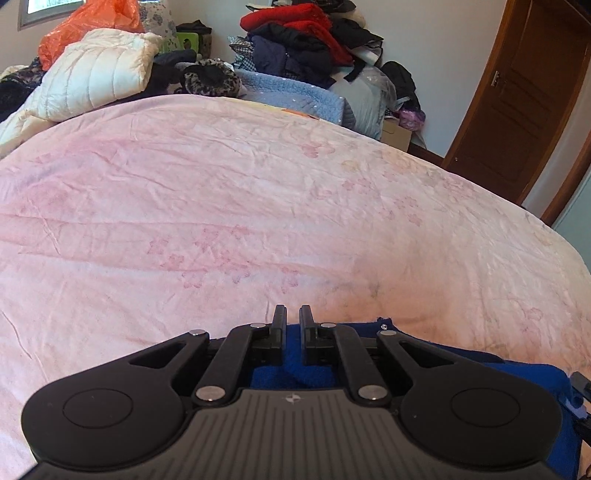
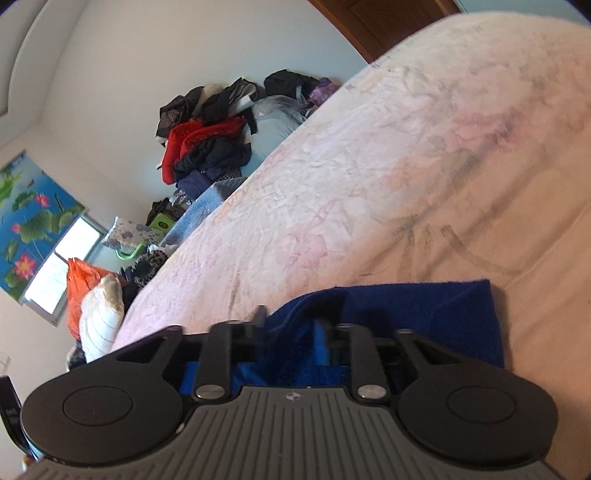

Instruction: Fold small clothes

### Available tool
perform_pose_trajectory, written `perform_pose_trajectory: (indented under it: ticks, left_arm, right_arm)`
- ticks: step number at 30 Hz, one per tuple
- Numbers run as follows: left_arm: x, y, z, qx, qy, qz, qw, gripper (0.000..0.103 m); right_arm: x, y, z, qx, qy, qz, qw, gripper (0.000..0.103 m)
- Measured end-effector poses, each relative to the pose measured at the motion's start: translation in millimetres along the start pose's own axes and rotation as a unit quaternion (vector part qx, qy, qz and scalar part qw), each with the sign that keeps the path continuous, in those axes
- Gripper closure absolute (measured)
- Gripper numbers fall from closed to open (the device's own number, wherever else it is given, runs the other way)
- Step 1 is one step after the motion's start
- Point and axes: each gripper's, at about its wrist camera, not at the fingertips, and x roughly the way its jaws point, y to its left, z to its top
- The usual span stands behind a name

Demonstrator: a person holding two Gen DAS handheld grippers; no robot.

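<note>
A dark blue fleece garment (image 1: pixel 461 356) lies on the pink bedspread (image 1: pixel 258 206) at the near edge. My left gripper (image 1: pixel 292 314) hovers over the garment's far edge, its jaws a narrow gap apart with nothing between them. In the right wrist view the same blue garment (image 2: pixel 424 314) lies flat to the right and bunches up in a raised fold over my right gripper (image 2: pixel 291 321). Its fingers are shut on that fold, and the cloth hides most of them.
The pink bedspread (image 2: pixel 369 184) stretches far ahead. At the far side lie a white puffer jacket (image 1: pixel 96 74), an orange plastic bag (image 1: pixel 92 22), a blue blanket (image 1: pixel 295 96) and a pile of red and dark clothes (image 1: pixel 306 37). A wooden door (image 1: pixel 524 103) stands at the right.
</note>
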Motion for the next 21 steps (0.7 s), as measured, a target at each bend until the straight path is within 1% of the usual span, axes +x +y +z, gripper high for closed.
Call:
perform_pose_trajectory:
  ticks: [2, 4, 5, 6, 7, 8, 9, 11, 13, 14, 15, 16, 17, 18, 19, 20, 21]
  left_arm:
    - [-2.6, 3.6, 1.2, 0.003, -0.003, 0.006, 1.0000, 0.093]
    - [-4.3, 8.9, -0.1, 0.001, 0.003, 0.011, 0.9999, 0.083]
    - [-5.2, 10.5, -1.7, 0.001, 0.005, 0.013, 0.9999, 0.079]
    - [-6.7, 10.7, -4.7, 0.005, 0.006, 0.015, 0.9999, 0.072]
    - [-8.7, 9.2, -8.6, 0.014, 0.003, 0.016, 0.9998, 0.067]
    - [-10.8, 5.7, -12.9, 0.027, -0.001, 0.018, 0.9995, 0.066]
    - [-13.3, -1.3, -18.2, 0.049, -0.007, 0.022, 0.9985, 0.063]
    - [-15.4, -18.0, -27.4, 0.097, -0.016, 0.031, 0.9947, 0.063]
    - [-15.1, -34.1, -36.9, 0.139, -0.020, 0.037, 0.9894, 0.062]
    - [-13.5, -41.2, -41.3, 0.155, -0.019, 0.039, 0.9869, 0.060]
    - [-11.0, -45.3, -44.9, 0.164, -0.016, 0.043, 0.9854, 0.054]
    - [-7.8, -47.4, -48.2, 0.168, -0.013, 0.049, 0.9845, 0.049]
    - [-4.3, -47.4, -50.7, 0.169, -0.010, 0.056, 0.9840, 0.049]
    - [-0.8, -45.9, -52.4, 0.167, -0.006, 0.064, 0.9838, 0.049]
    - [1.9, -42.3, -53.7, 0.164, 0.000, 0.074, 0.9837, 0.049]
    - [3.9, -37.9, -54.0, 0.158, 0.006, 0.080, 0.9842, 0.049]
    - [4.1, -33.5, -53.9, 0.151, 0.009, 0.081, 0.9851, 0.048]
  right_arm:
    - [-6.3, -1.6, 2.5, 0.003, -0.017, -0.005, 1.000, 0.040]
    - [-14.7, -0.3, 4.9, 0.000, -0.037, -0.014, 0.999, 0.037]
    - [-19.8, 1.2, 6.0, -0.006, -0.048, -0.018, 0.999, 0.038]
    - [-23.4, 4.1, 6.5, -0.014, -0.056, -0.017, 0.998, 0.038]
    - [-25.6, 8.2, 6.6, -0.026, -0.060, -0.013, 0.998, 0.038]
    - [-26.3, 13.0, 6.0, -0.038, -0.058, -0.008, 0.998, 0.038]
    - [-24.6, 19.5, 6.4, -0.055, -0.049, 0.001, 0.997, 0.038]
    - [-16.5, 30.8, 5.0, -0.078, -0.023, 0.018, 0.997, 0.037]
    - [-4.4, 39.4, 1.9, -0.087, 0.007, 0.036, 0.996, 0.032]
    - [3.9, 41.4, 0.4, -0.088, 0.026, 0.042, 0.995, 0.028]
    - [11.8, 42.6, -1.4, -0.092, 0.040, 0.041, 0.994, 0.026]
    - [18.4, 46.2, -4.3, -0.102, 0.050, 0.022, 0.993, 0.025]
    - [23.6, 47.2, -6.3, -0.114, 0.054, -0.011, 0.992, 0.024]
    - [27.2, 47.1, -7.4, -0.127, 0.049, -0.053, 0.989, 0.025]
    - [26.8, 47.3, -8.9, -0.138, 0.036, -0.081, 0.987, 0.024]
    - [22.5, 47.2, -8.8, -0.143, 0.020, -0.099, 0.985, 0.025]
    - [15.8, 46.5, -8.5, -0.140, 0.007, -0.107, 0.984, 0.023]
